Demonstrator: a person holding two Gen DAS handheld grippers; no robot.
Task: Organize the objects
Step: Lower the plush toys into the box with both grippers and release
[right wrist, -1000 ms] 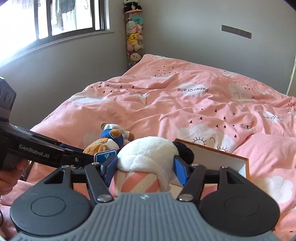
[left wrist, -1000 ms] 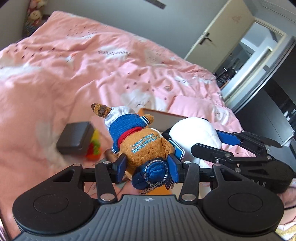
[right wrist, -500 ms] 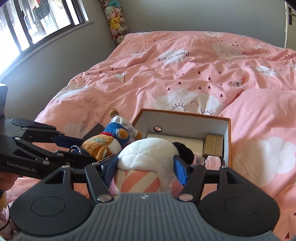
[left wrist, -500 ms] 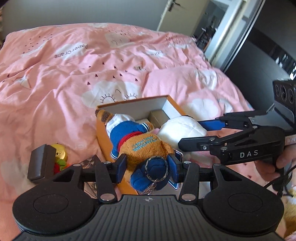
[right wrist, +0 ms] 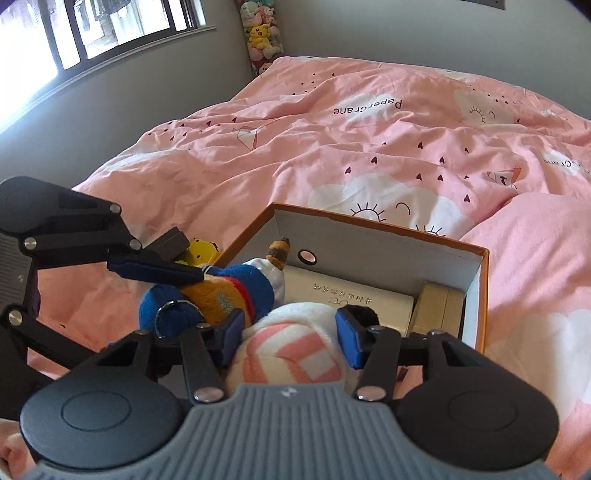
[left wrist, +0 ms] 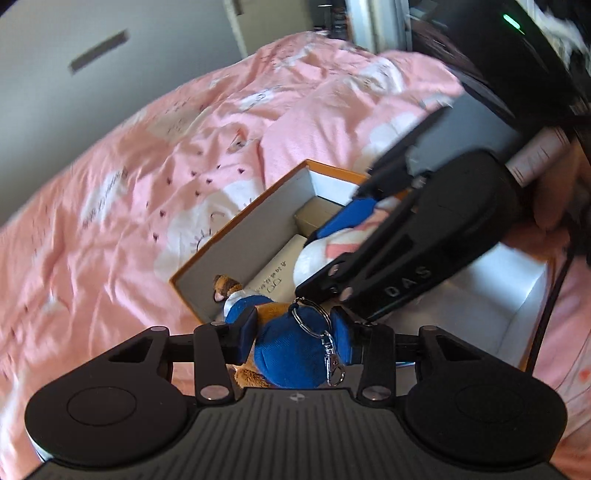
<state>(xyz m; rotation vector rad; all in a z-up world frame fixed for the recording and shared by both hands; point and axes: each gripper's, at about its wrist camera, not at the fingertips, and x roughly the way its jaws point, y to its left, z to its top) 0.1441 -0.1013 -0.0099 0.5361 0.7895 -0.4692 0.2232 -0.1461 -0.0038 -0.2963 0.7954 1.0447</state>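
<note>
My left gripper (left wrist: 293,338) is shut on a brown plush toy (left wrist: 291,350) by its blue cap with a keyring, and its jaws are closing further on it. The toy's body hangs over the near left corner of an open orange box (left wrist: 236,229) on the pink bed. My right gripper (right wrist: 291,334) grips a white plush (right wrist: 291,354) with a pink-striped part, its jaws also squeezing in. That plush hangs over the box (right wrist: 480,280) beside the brown toy (right wrist: 225,291). In the left wrist view the right gripper (left wrist: 332,247) crosses close above.
Inside the box lie a flat white carton (right wrist: 351,299) and a small beige carton (right wrist: 439,310). A black case (right wrist: 173,240) and a yellow toy (right wrist: 201,249) sit on the pink duvet (right wrist: 369,147) left of the box. Stacked plush toys (right wrist: 260,33) fill the room corner.
Both grippers have come down and in over the open box with their plush toys. The left gripper has rolled, so the bed tilts in its view. The two grippers now overlap closely.
</note>
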